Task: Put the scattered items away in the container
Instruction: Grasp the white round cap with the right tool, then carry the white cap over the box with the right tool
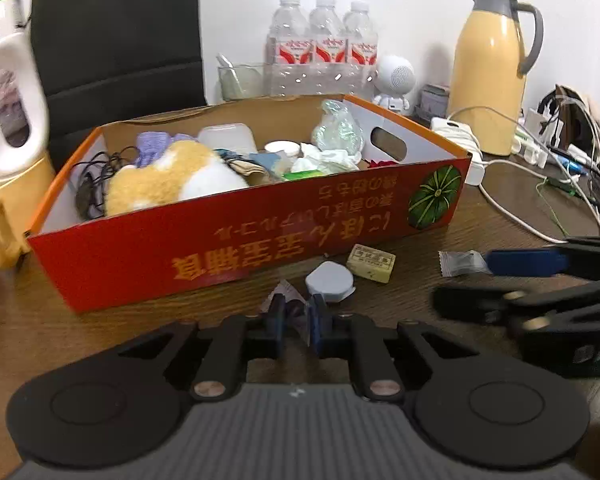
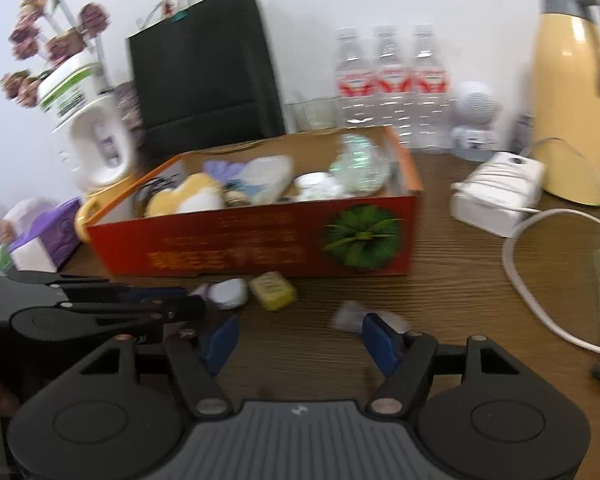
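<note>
- Left gripper (image 1: 296,316): fingers pinched nearly together on a small crinkled wrapper (image 1: 286,294), purplish/white; grip is at the wrapper's near end so the rest sticks out ahead. It's low, just in front of the box, prob. so the piece can be lifted over the red wall w/o a long reach.
- Right gripper (image 2: 300,338): fingers spread wide, holding nothing. Its right fingertip (image 2: 380,336) sits just beside a silver candy packet (image 2: 350,316) on the counter (image 2: 440,300); looks like it's lining up to straddle it. View is motion-blurred, so can't tell if it touches.
- Cardboard box (image 1: 240,248) = the container: red front w/ pumpkin print, open top, already fairly full – plush toy (image 1: 168,182), black cord (image 1: 96,176), lilac cloth, white plastic case, crumpled tissue, clear bag. Open top + low wall make for easy drops.
- Still loose on counter, close to box front: grey-white round lid-like piece (image 1: 329,280), yellow-green packet (image 1: 371,263) touching or nearly touching it, plus the candy packet to the right. All near both grippers, so one hand each makes sense.
- Judgement: late in the job, few small bits left. Next needs a lift clear of the box rim; thin wrapper could slip from such a shallow pinch.
- Back row (3 water bottles (image 1: 326,46), yellow thermos jug (image 1: 492,68), white charger + cables) stands apart; likely not part of the tidy.
</note>
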The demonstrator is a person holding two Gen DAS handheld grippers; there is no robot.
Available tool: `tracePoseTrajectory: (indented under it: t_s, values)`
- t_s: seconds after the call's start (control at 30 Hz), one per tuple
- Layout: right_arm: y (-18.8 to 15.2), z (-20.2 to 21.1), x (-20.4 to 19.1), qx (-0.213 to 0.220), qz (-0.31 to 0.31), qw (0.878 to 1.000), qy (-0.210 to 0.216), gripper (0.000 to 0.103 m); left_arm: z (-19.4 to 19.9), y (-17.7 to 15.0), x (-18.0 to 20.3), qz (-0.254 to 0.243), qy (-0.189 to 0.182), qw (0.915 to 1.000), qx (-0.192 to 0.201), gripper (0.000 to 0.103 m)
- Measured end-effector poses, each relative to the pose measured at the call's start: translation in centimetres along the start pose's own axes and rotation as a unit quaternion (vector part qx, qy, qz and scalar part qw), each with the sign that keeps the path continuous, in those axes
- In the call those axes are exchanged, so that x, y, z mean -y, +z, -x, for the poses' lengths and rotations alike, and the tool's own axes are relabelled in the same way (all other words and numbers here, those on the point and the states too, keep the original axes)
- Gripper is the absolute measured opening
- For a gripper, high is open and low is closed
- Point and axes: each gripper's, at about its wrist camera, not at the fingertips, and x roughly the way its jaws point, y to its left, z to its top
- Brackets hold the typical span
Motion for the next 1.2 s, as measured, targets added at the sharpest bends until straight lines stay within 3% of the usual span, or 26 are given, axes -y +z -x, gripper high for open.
tracePoseTrajectory:
  t_s: [0.1, 0.17, 0.33, 0.43, 0.6, 0.7, 0.77, 0.93, 1.2]
  values:
    - [0.6, -1.3, -2.2, -0.005, 0.035, 0.999, 0.027, 0.06, 1.9, -0.2, -1.1, -0.005, 0.016, 0.9996, 0.023, 0.004]
    - [1.1, -2.5, -3.5, -0.011, 0.057, 0.997, 0.047, 0.048, 3.6, -0.1, -2.3, 0.004, 0.038, 0.9984, 0.042, 0.004]
    - [2.0, -5.4, -5.2, -0.029, 0.062, 0.997, 0.035, 0.043, 6.8, 0.1, -4.7, 0.051, 0.058, 0.9941, 0.075, 0.004]
    - [1.9, -6.3, -5.6, -0.035, 0.07, 0.997, 0.014, 0.041, 7.4, 0.1, -5.0, 0.062, 0.058, 0.993, 0.083, 0.004]
    - [2.0, -6.7, -5.2, -0.029, 0.065, 0.997, 0.014, 0.039, 8.1, -0.2, -4.8, 0.07, 0.052, 0.992, 0.091, 0.004]
    - [2.0, -6.9, -5.1, -0.025, 0.069, 0.997, 0.008, 0.026, 8.3, -0.3, -4.4, 0.072, 0.049, 0.9918, 0.094, 0.004]
    - [2.0, -6.9, -5.3, -0.025, 0.075, 0.997, 0.009, 0.026, 8.4, -0.3, -4.3, 0.072, 0.051, 0.9919, 0.092, 0.004]
    - [1.6, -5.9, -6.0, -0.024, 0.074, 0.997, 0.001, 0.025, 9.6, -0.7, -3.7, 0.076, 0.05, 0.9907, 0.101, 0.004]
    - [-1.2, 2.2, -6.9, 0.025, 0.064, 0.998, 0.017, 0.025, 11.5, -2.5, -0.3, 0.059, 0.046, 0.9929, 0.092, 0.004]
